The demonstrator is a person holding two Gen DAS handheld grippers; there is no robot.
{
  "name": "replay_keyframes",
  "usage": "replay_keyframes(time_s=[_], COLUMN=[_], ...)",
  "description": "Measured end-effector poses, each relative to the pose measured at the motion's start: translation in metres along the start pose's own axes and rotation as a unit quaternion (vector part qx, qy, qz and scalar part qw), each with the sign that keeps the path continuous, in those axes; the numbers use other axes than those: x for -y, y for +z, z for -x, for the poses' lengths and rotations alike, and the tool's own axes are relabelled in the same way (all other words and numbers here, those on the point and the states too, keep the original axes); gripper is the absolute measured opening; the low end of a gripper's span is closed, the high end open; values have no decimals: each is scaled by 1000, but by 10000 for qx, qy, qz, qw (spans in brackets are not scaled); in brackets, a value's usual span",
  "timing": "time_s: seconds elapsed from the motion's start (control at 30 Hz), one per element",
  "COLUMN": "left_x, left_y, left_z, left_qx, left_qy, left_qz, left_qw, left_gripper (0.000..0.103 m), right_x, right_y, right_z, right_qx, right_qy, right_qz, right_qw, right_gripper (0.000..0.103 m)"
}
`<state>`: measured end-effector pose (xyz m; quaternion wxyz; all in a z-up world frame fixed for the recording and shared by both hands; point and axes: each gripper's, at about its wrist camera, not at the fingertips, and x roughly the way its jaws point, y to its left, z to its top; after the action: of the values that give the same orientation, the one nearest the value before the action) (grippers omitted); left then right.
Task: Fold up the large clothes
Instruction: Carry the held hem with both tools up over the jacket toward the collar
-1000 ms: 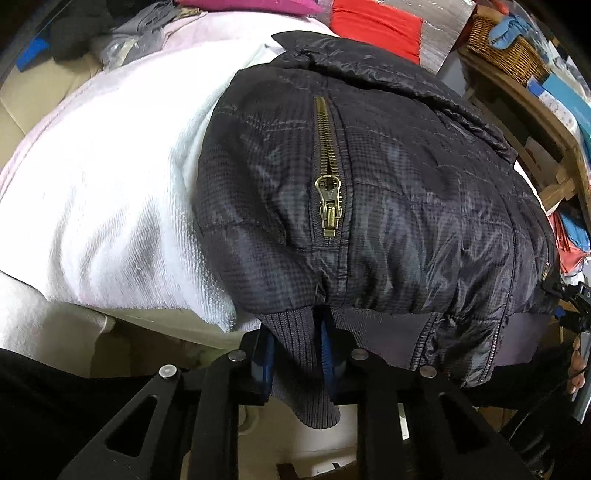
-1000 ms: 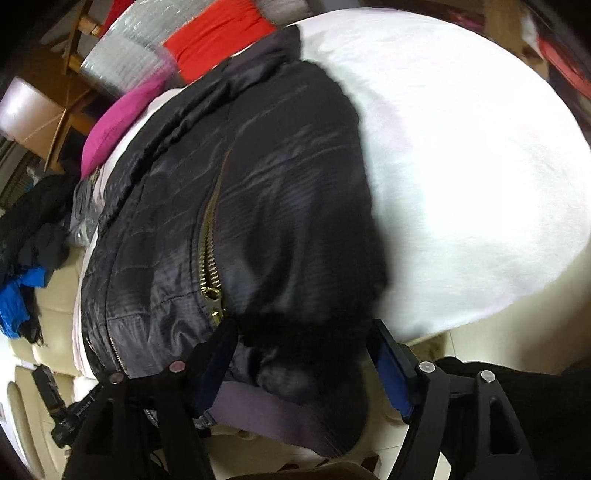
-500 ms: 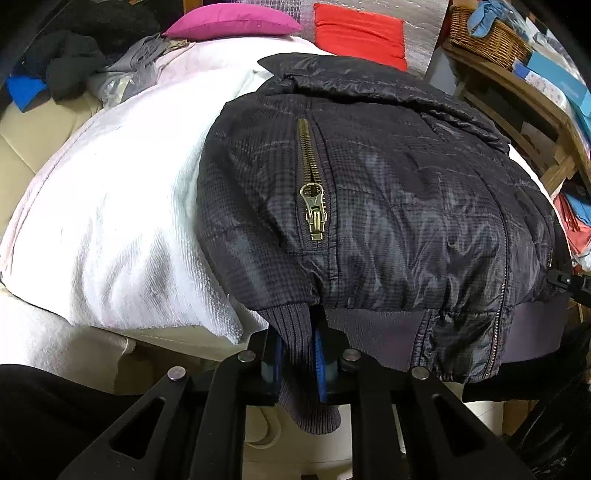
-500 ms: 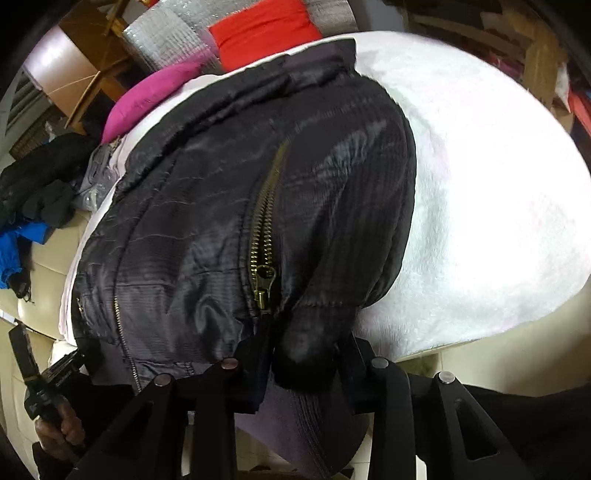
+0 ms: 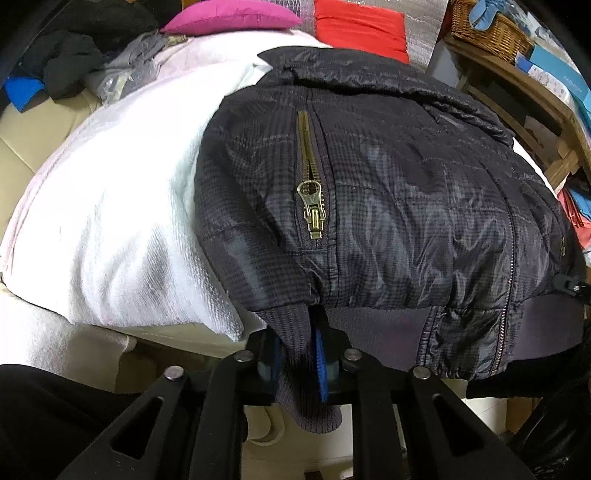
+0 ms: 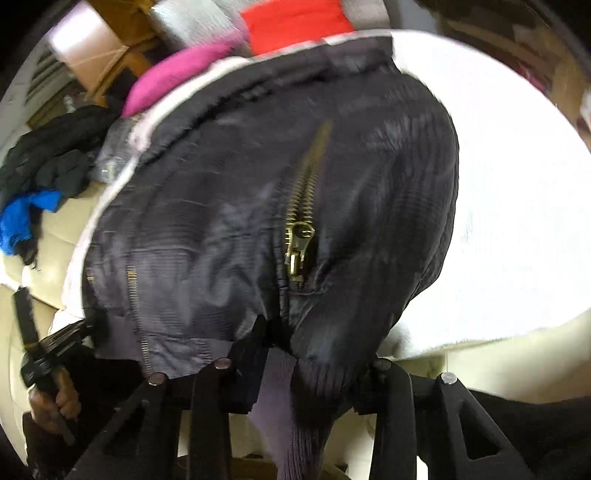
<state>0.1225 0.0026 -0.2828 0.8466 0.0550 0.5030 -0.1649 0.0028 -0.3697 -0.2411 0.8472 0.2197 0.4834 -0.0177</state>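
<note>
A dark quilted jacket [image 5: 399, 206] with brass pocket zippers lies on a white towel-covered surface [image 5: 122, 206], its ribbed hem hanging over the near edge. My left gripper [image 5: 299, 358] is shut on the ribbed hem at the jacket's left corner. In the right wrist view the same jacket [image 6: 229, 221] fills the middle, and my right gripper [image 6: 306, 373] is shut on the ribbed hem and padded corner at the jacket's right side. The left gripper and the hand holding it show at the lower left of the right wrist view [image 6: 44, 354].
A pink cushion [image 5: 232, 18] and a red cushion [image 5: 362, 29] lie at the far end. A heap of dark and blue clothes [image 5: 66, 62] sits at the far left. A wooden shelf with a wicker basket [image 5: 491, 29] stands at the right.
My right gripper has closed from wide open onto the jacket's hem corner. Both grippers have pulled back toward me, so more of the jacket and the far cushions show.
</note>
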Motion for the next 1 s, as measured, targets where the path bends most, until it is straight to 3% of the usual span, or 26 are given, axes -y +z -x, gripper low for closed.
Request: replay_keyframes(time_s=[0.07,0.2,0.23,0.27,0.3,0.33,0.37,0.4,0.43,0.63,0.73,0.8,0.93,1.0], left_x=[1,-1,-3,-6,-9,-12,-15,-17,-17,-27,-30,-28,-27,-31], left_y=[0,1,0,1,1,2,2,2,2,11,19,21,20,21], left_z=[-8,-9,-9,-8,-8,-6,-5,-1,3,42,52,45,10,2], left_qx=[-180,-133,-88,-42,-17,11,38,99,150,741,936,818,129,-44], left_qy=[-147,-484,-552,-611,-632,-691,-772,-910,-983,-1703,-1950,-1968,-1727,-1699], left_qz=[8,121,163,241,303,352,398,445,437,306,300,274,477,617], left_qw=[9997,9987,9983,9978,9975,9970,9962,9948,9941,9821,9759,9766,9837,9835], left_gripper=[39,42,39,29,18,16,12,11,10,10,10,11,14,26], right_x=[3,17,18,18,14,11,3,-3,-6,-6,-12,-13,-6,1], right_y=[-3,-2,0,1,4,4,4,6,6,9,19,24,17,16], right_z=[4,-10,-14,-15,-18,-20,-25,-26,-21,38,50,44,13,2], right_qx=[49,-225,-253,-271,-269,-262,-232,-174,-79,947,1225,1191,662,452], right_qy=[136,279,349,468,511,465,408,353,268,1140,1300,1324,1161,1041], right_qz=[-15,-443,-524,-549,-530,-455,-337,-235,-141,-210,-176,-198,-393,-532], right_qw=[9999,9984,9977,9970,9969,9975,9983,9989,9995,9887,9838,9838,9902,9921], right_gripper=[38,45,51,58,58,58,53,36,31,24,23,24,24,27])
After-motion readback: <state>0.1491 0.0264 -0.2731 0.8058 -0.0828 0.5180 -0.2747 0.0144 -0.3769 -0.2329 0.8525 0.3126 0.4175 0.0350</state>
